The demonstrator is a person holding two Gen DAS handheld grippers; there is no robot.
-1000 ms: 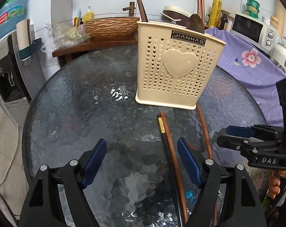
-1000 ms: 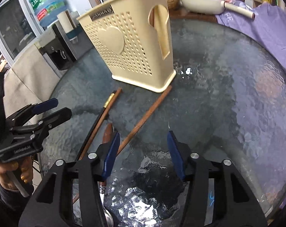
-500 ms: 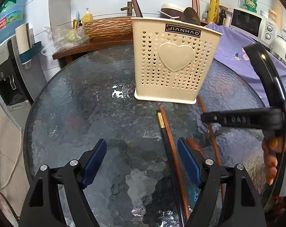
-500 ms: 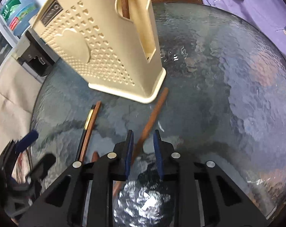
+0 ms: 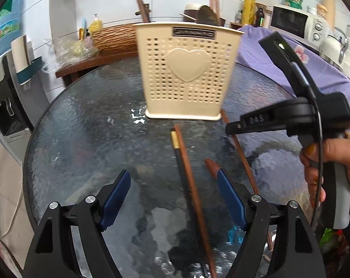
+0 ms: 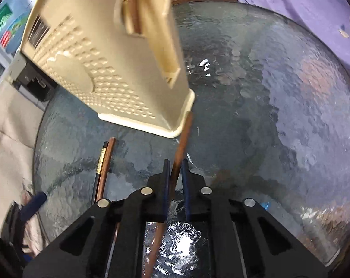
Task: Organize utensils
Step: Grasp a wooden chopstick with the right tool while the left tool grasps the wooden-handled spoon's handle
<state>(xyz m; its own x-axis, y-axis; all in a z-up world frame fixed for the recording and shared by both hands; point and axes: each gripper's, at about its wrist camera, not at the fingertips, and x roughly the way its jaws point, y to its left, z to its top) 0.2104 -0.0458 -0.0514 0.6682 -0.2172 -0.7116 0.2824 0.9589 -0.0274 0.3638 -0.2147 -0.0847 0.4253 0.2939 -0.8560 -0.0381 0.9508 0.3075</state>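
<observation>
A brown chopstick (image 6: 183, 143) lies on the glass table (image 6: 279, 120), its far tip at the corner of the cream utensil holder (image 6: 119, 69), clamped between the pads of the right gripper (image 6: 176, 185). The left gripper (image 5: 173, 199) hovers spread wide, empty, above a chopstick pair (image 5: 186, 173) lying nearby.

"DAS" embossed on right tongs (image 5: 230, 128); holder (image 5: 188, 74) nameplate blurred, unreadable.

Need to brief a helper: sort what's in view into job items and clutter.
Job: holder; chopstick in right tool; chopstick pair; brown handle; left tool.
Clutter: microwave; wicker basket; water dispenser; purple cloth.
</observation>
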